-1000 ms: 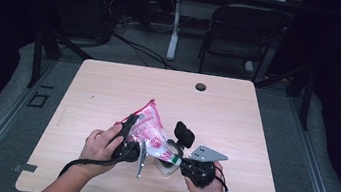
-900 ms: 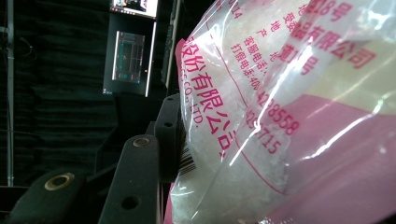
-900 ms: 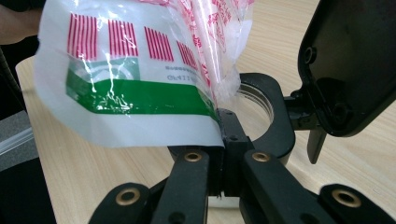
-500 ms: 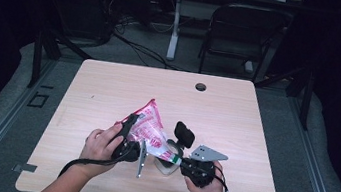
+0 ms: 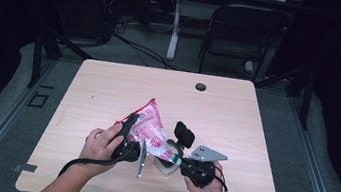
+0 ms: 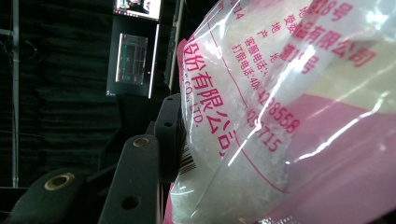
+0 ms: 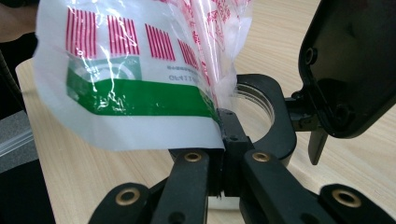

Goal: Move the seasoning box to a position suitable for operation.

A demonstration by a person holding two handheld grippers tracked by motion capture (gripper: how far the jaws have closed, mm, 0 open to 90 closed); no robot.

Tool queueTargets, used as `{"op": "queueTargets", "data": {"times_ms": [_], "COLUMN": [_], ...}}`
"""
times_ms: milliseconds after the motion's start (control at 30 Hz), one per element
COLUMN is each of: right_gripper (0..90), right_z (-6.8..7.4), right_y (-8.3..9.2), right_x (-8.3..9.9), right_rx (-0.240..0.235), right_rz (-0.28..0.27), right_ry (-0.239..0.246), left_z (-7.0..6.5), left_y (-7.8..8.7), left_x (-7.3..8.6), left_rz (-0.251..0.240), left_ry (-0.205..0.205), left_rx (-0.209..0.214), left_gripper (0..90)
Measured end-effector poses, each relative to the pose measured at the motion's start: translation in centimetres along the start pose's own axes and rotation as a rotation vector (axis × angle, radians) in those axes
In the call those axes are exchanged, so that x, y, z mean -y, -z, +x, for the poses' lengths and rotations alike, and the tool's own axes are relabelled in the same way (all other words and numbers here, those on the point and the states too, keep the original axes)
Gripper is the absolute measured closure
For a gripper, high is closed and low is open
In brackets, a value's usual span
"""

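Left claw (image 5: pixel 129 129) clamped round the fat middle of the bag (image 5: pixel 149 128), held tilted above the tabletop (image 5: pixel 236 115) near its front edge. Soft, crinkly plastic, loose white grains inside: probably hefty, slippery, best gripped at the seams. Right claw (image 5: pixel 176 158) pinched fully closed on the bottom corner, over a small jar (image 5: pixel 164 166). Pale wood surface, dark room, chair (image 5: pixel 240 35) behind.
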State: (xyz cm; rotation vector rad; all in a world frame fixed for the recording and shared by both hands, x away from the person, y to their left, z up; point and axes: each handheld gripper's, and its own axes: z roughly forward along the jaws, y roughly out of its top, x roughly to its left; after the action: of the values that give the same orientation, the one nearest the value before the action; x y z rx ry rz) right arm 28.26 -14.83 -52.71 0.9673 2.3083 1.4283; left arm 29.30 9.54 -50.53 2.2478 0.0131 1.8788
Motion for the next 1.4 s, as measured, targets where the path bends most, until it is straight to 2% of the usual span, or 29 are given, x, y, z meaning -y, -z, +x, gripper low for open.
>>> {"op": "queueTargets", "data": {"times_ms": [400,1400], "right_gripper": [89.8,89.7], "right_z": [0.03,-0.04], "right_y": [-0.01,0.08], "right_x": [0.00,0.03], "right_rx": [0.000,0.004], "right_rz": [0.000,-0.003], "right_ry": [0.001,0.000], "left_z": [0.37,0.50], "left_y": [0.20,0.24], "left_x": [-0.32,-0.55], "left_rz": [-0.001,-0.018], "left_ry": [-0.024,-0.015], "left_rx": [-0.016,-0.020], "left_gripper": [63.5,63.6]}}
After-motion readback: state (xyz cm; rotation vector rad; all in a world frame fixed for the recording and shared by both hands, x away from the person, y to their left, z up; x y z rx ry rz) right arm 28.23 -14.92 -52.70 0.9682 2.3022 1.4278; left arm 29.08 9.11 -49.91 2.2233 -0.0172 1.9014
